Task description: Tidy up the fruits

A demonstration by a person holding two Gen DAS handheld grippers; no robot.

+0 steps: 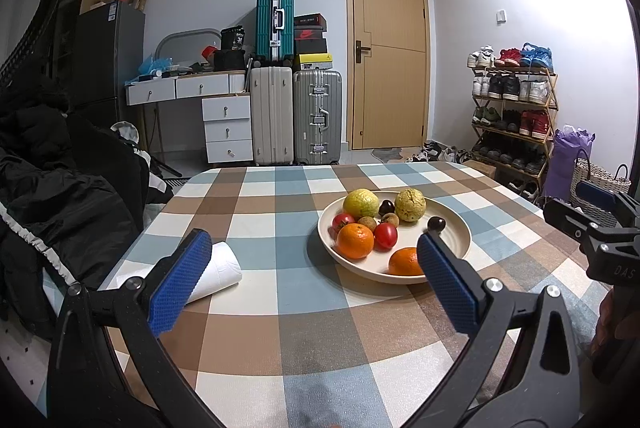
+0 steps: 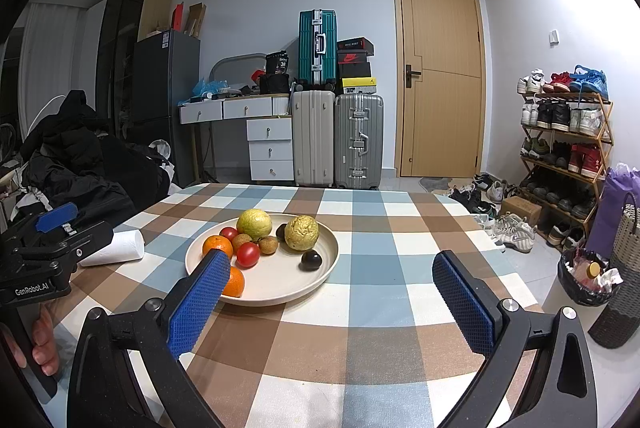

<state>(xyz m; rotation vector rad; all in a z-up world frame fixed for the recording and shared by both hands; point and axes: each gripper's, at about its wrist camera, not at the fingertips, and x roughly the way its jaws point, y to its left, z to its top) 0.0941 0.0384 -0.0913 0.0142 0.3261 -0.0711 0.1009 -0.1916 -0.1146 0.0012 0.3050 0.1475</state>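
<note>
Left tongs [image 1: 314, 264] open and empty above checked worktop [image 1: 280, 288], right tongs [image 2: 330, 286] likewise, fruit plate [image 2: 320, 268] ahead, paper roll [image 1: 220, 268] at left.

In the left wrist view a blue finger pad covers the right part of the near orange [image 1: 404, 262], and in the right wrist view the other gripper's pad covers its left part. The paper roll [image 1: 218, 274] is partly hidden behind a finger. The worktop [image 1: 320, 348] runs off the bottom edge. Small brown fruits [image 2: 268, 245] are too small to name. Shoebox lettering [image 1: 308, 20] is unreadable.
</note>
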